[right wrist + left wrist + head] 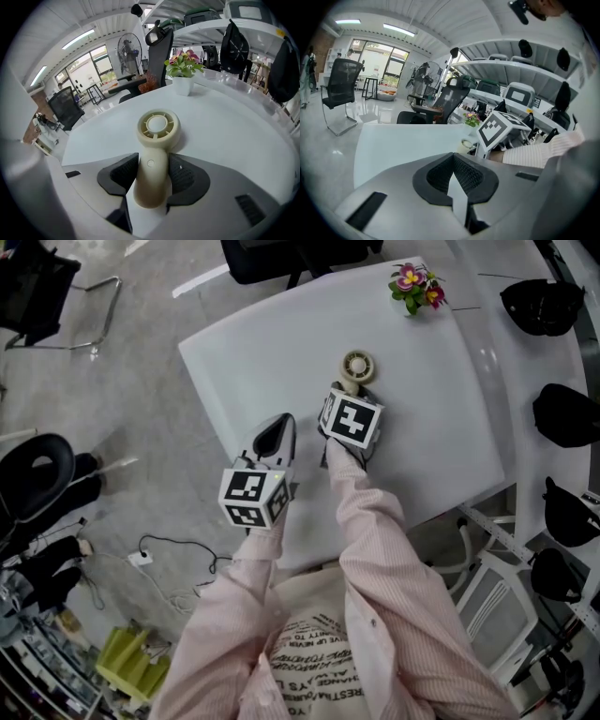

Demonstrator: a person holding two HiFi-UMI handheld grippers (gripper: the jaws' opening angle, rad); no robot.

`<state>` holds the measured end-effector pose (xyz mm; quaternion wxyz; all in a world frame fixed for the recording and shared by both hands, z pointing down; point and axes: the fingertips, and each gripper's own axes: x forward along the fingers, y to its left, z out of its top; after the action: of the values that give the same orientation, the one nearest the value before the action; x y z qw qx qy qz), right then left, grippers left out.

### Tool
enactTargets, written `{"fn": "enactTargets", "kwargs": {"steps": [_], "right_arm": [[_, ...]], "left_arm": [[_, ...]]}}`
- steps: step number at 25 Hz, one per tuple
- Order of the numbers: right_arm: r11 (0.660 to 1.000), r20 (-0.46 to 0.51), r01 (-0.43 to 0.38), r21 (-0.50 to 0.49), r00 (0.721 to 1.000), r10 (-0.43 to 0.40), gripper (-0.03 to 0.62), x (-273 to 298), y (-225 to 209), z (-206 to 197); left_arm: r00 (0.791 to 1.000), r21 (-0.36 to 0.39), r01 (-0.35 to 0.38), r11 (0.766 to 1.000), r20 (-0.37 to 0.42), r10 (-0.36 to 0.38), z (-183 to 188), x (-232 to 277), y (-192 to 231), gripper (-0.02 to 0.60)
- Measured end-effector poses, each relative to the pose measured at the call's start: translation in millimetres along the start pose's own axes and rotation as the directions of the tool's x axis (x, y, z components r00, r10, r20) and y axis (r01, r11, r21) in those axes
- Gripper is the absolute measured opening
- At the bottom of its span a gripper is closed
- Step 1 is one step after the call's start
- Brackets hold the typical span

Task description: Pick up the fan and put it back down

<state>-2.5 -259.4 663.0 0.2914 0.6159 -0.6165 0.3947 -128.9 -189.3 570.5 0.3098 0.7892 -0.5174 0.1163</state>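
The small cream fan (357, 367) lies flat on the white bench (281, 352), just right of the frame's centre in the head view, with its round grille toward the top of the frame. In the right gripper view its handle runs back between the 2 pads of the right tongs (349, 393). These look closed against both sides of the handle, though how firmly they press is hard to judge. From the head view that gripper's marker cube covers most of the handle, so only the fan's round head shows. The left tongs (275, 434) sit to the lower left of the fan, apart from it, with the jaws together on nothing and the tip over bare bench. A small pot of pink flowers (414, 285) stands well beyond the fan at the bench's upper right corner. Dark bags (542, 306) line the white shelf along the right edge. On the floor at lower left lies a cable with a white power strip (141, 559).
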Motion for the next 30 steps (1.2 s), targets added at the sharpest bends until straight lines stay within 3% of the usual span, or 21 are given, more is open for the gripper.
{"fn": "enactTargets", "kwargs": {"steps": [16, 30], "right_arm": [[0.997, 0.041, -0.051, -0.065, 0.998, 0.053, 0.186, -14, -6, -3], [0.979, 0.109, -0.176, -0.107, 0.976, 0.188, 0.184, -49, -1, 2]], "left_arm": [[1.0, 0.016, 0.0, 1.0, -0.001, 0.0, -6, -15, -8, 0.002], [0.999, 0.035, 0.002, 0.999, 0.034, -0.003, 0, -34, -27, 0.002]]}}
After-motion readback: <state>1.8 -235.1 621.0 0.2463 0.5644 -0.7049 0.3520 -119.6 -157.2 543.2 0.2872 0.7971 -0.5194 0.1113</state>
